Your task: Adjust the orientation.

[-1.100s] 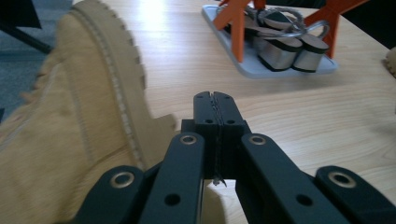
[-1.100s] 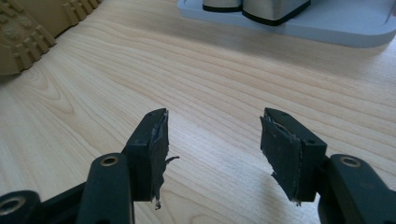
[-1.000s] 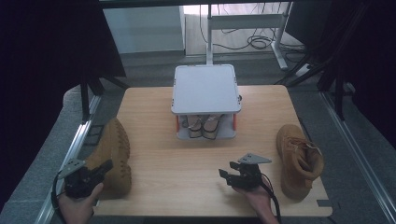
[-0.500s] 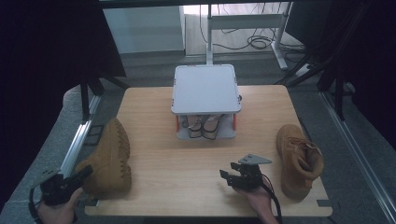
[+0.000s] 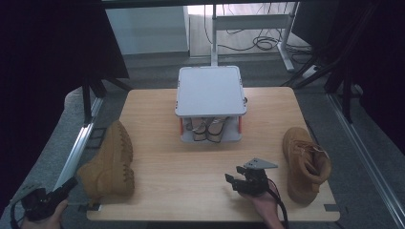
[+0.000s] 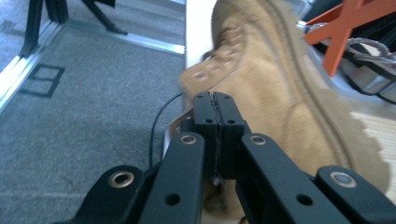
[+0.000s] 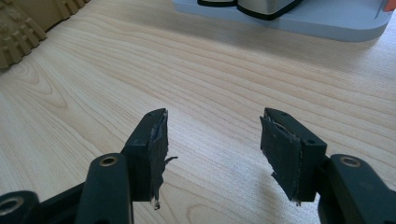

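Note:
A tan boot (image 5: 112, 160) lies on its side at the left edge of the wooden table (image 5: 191, 191). My left gripper (image 5: 69, 185) hangs off the table's front left corner, just below the boot's heel end. In the left gripper view this gripper (image 6: 215, 100) has its jaws pressed together, and the boot (image 6: 280, 93) rises blurred right behind the tips. A second tan boot (image 5: 305, 164) stands at the right. My right gripper (image 5: 234, 180) hovers open over the bare wood left of that boot, with nothing between its pads (image 7: 212, 135).
A grey two-level rack (image 5: 210, 90) stands at the table's back middle, with a pair of sandals (image 5: 207, 129) on its lower shelf. Metal frame rails (image 5: 79, 148) run along both sides of the table. Grey carpet (image 6: 70, 93) lies to the left.
My left gripper has drawn back from the left boot to the lower left, off the table's corner. The boot has shifted slightly toward that edge. The right gripper has stayed put.

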Demonstrator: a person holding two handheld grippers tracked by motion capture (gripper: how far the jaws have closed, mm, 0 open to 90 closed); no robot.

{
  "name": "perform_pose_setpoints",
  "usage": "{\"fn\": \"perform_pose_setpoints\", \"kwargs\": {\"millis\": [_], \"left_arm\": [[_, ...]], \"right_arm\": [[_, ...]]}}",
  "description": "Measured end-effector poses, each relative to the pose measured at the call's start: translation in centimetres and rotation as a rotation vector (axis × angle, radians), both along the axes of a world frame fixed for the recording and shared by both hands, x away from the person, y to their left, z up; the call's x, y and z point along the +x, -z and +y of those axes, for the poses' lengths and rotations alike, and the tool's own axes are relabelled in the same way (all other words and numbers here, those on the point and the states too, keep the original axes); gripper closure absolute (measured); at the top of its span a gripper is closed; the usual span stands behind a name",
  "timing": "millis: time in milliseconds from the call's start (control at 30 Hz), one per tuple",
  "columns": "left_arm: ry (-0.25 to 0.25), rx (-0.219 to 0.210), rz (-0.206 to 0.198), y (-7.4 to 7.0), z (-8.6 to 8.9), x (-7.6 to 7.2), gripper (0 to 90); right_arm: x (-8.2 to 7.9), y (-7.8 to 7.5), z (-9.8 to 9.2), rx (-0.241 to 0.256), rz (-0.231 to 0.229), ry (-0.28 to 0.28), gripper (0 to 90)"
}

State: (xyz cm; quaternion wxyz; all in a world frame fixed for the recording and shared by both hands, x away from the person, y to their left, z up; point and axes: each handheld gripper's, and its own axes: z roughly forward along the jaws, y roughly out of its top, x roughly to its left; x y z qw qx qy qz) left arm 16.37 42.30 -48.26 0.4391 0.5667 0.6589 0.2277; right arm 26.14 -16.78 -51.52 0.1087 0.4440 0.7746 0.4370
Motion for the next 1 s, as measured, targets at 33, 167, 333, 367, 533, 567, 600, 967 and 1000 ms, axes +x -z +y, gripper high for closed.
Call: {"fn": "perform_pose_setpoints", "kwargs": {"millis": [33,167,333,367,533,567,600,967,1000], "left_arm": [[-0.020,0.002,0.014,0.5,0.5,-0.1,89.3],[-0.024,-0.030,0.038,1.6,1.1,-0.1,89.4],[0.012,-0.035,0.066,2.3,0.6,1.0,89.4],[0.024,-0.041,0.065,2.4,0.5,1.1,89.4],[0.037,-0.047,0.062,2.3,-0.2,1.5,89.5],[0.037,-0.047,0.062,2.3,-0.2,1.5,89.5],[0.040,-0.051,0.063,2.3,-0.1,1.5,89.5],[0.059,-0.060,0.037,1.3,-1.0,1.8,89.7],[0.059,-0.060,0.037,1.3,-1.0,1.8,89.7]], "right_arm": [[0.0,0.0,0.0,-0.002,0.000,0.000,41.7],[0.1,0.0,0.0,-0.002,-0.001,0.007,41.4],[0.0,0.2,0.3,-0.012,0.000,0.001,41.3],[0.0,0.2,0.3,-0.015,0.000,-0.003,41.3],[0.1,0.2,0.3,-0.017,0.001,0.007,41.2],[0.1,0.2,0.3,-0.017,0.001,0.007,41.2],[0.1,0.2,0.3,-0.017,0.001,0.007,41.2],[0.1,0.2,0.6,-0.022,-0.002,0.003,41.6],[0.1,0.2,0.6,-0.023,-0.006,0.003,41.6]]}}
